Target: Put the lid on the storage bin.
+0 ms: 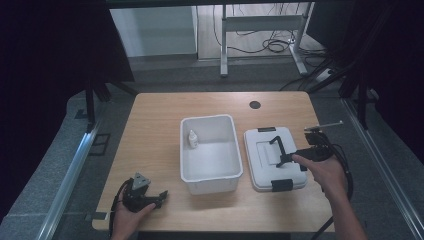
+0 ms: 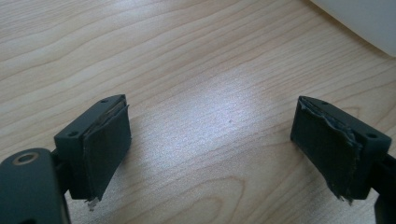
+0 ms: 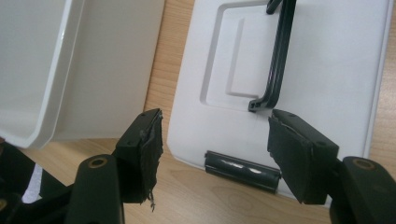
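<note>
- Pale wood-grain table [image 1: 150,130] is filling the middle of the high view; a white open bin [image 1: 209,175] is sitting at its centre, with a small white bottle [image 1: 192,139] lying inside against the bin's left wall
- A white lid [image 1: 260,165] is lying flat just right of the bin, not touching it; its black handle [image 1: 278,148] is standing up from the recessed middle, and a black latch [image 1: 282,185] is showing at its near edge
- The right gripper [image 1: 286,159] is hovering over the lid at the right of the frame, held by the right hand [image 1: 320,172]; in the right gripper view its jaws are standing well apart, framing the latch [image 3: 242,170] and the handle's foot [image 3: 275,70], gripping nothing
- The left gripper [image 1: 161,196] is resting at the lower left of the table in the left hand [image 1: 129,220]; in the left gripper view its jaws are spread wide over bare wood [image 2: 201,70], holding nothing; a corner of the bin [image 2: 369,23] is showing at upper right
</note>
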